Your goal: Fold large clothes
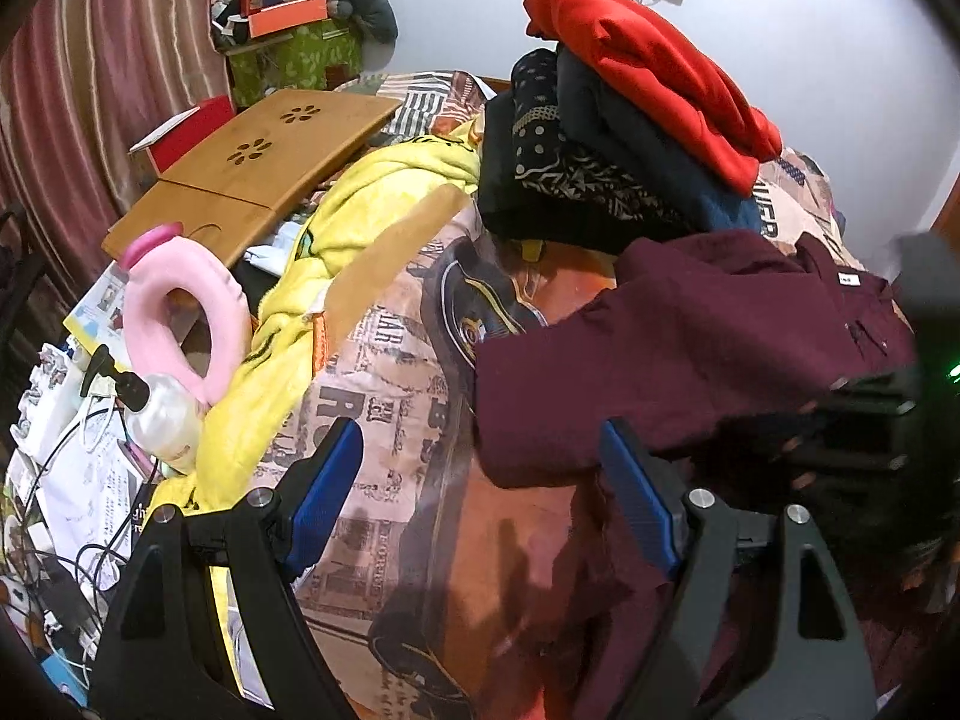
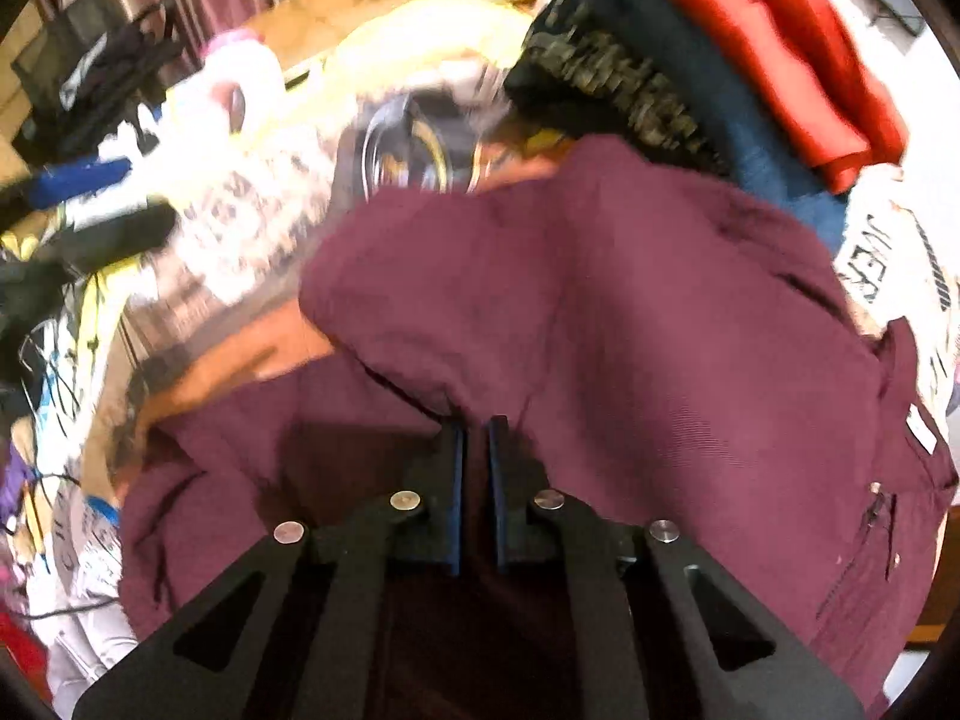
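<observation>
A maroon shirt [image 1: 690, 348] lies spread on the printed bedsheet [image 1: 390, 384], its collar label toward the right. My left gripper [image 1: 483, 474] hovers open over the sheet. Its right blue pad sits by the shirt's near left edge, and nothing is between the pads. In the right wrist view the maroon shirt [image 2: 630, 312] fills the middle. My right gripper [image 2: 476, 429] is shut, pinching a raised fold of the shirt at its fingertips. The right gripper [image 1: 864, 420] also shows as a dark shape at the shirt's right side in the left wrist view.
A stack of folded clothes [image 1: 600, 156] topped by a red garment [image 1: 648, 60] stands behind the shirt. A yellow blanket [image 1: 360, 210], pink neck pillow [image 1: 198, 312], wooden lap desk [image 1: 258, 162] and pump bottle [image 1: 162, 414] crowd the left, with cables and papers.
</observation>
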